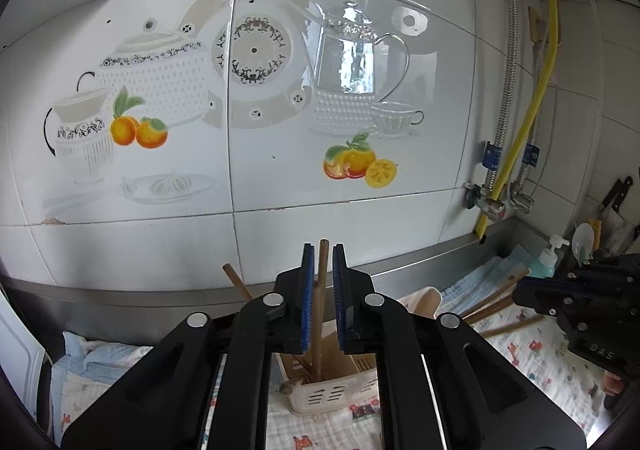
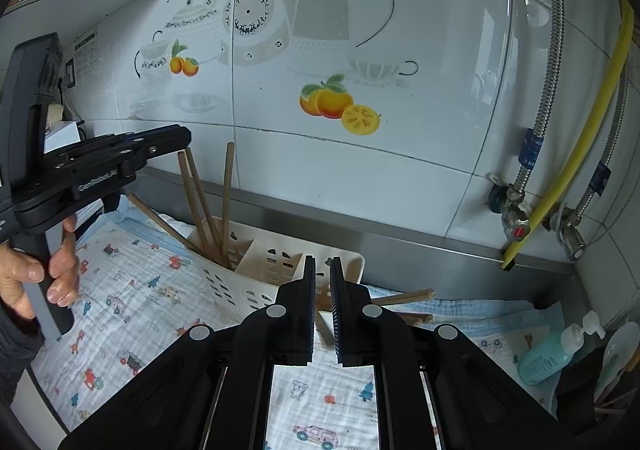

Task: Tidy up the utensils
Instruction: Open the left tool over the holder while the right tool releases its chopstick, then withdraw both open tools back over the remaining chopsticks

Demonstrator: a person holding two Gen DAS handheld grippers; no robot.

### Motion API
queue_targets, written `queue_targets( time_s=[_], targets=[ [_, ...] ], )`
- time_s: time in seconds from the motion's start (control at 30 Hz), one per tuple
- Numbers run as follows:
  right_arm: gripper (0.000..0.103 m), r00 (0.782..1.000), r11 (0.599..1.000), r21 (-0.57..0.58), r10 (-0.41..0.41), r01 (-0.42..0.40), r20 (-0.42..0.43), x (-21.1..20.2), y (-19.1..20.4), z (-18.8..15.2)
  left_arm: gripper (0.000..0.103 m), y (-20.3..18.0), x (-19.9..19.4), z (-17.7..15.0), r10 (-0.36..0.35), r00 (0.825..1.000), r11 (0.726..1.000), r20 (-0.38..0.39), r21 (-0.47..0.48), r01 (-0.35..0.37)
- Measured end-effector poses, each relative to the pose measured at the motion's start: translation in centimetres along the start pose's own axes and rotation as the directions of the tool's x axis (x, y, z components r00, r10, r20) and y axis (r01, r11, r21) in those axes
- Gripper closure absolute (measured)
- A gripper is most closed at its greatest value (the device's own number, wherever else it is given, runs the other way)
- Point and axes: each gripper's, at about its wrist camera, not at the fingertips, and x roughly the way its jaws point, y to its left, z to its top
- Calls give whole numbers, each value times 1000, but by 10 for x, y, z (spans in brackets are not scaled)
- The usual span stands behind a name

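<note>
The left tool [image 1: 322, 250] stands released, its pads flanking without pressing an upright chopstick [image 1: 323, 270] that stands in the cream basket [image 1: 332, 394] on the cloth-covered bench. The right tool [image 2: 322, 262] is clenched and empty; loose chopsticks [image 2: 404, 297] lie at its three o'clock.

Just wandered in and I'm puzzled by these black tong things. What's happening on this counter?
A person is tidying chopsticks into a cream holder, with a hand-held gripper in each hand. The left gripper has one chopstick standing between its fingers, its lower end in the holder and the pads apparently not pressing it. The right gripper, nearly closed and empty, points down at the loose chopsticks lying on the patterned cloth beside the holder.
</note>
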Motion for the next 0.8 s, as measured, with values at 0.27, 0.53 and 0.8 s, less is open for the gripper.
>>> queue_targets(
  time_s=[0.27,0.53,0.8],
  targets=[
    [86,999,1000,17,-14,13,39,-20,0,-4,66,1,-30,1,-3,999,1000,40,-14,3],
    [82,998,998,55,24,-27,59,-53,17,-39,41,-1,-76,-15,0,997,1000,79,-20,2],
    [82,999,994,99,53,-53,7,-57,47,-104,21,-2,-118,-60,48,995,999,84,-9,-48]
  ],
)
